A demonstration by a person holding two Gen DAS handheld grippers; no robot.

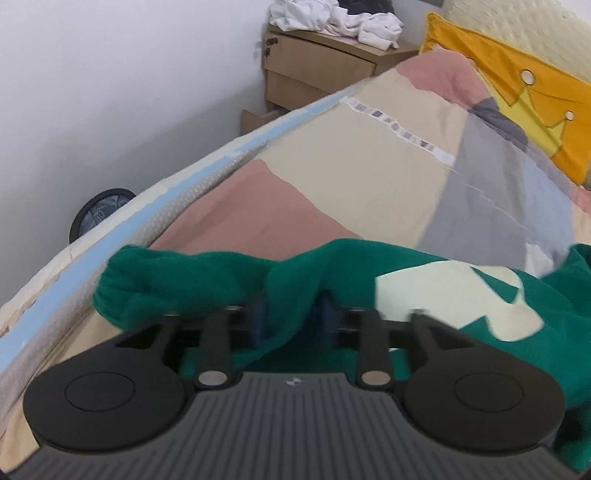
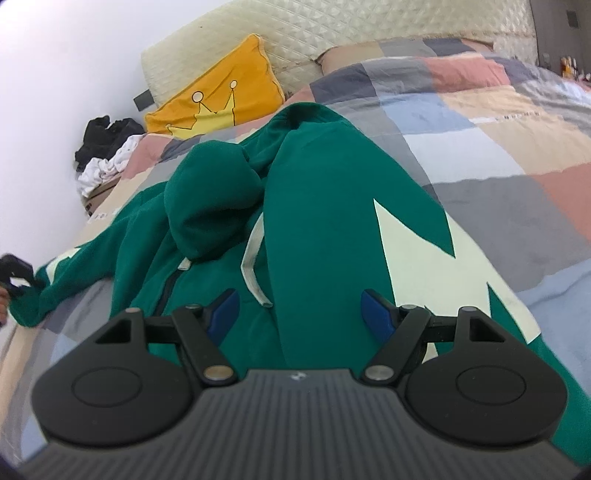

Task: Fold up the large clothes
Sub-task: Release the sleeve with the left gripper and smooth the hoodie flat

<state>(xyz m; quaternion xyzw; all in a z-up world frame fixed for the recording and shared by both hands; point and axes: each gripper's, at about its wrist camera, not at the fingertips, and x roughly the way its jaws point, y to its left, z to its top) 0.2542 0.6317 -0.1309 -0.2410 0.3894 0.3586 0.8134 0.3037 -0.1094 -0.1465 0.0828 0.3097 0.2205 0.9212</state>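
1. The bed carries a patchwork quilt in pink, beige, grey and blue; its cream padded headboard stands against the white wall.
2. The green hoodie lies spread on the quilt, reaching from the bed's near edge toward the head end, with cream patches on its fabric, its hood bunched on top and a white drawstring looped beside it. One sleeve stretches toward the bed's left edge.
3. A yellow pillow with a crown drawing leans at the head end, against the headboard.
4. A wooden nightstand stands by the bed's head corner, with white clothes heaped on top.
5. The left gripper has its blue fingers pinched on a fold of hoodie near the sleeve.
6. The right gripper hovers over the hoodie's middle, fingers spread wide apart, holding nothing.
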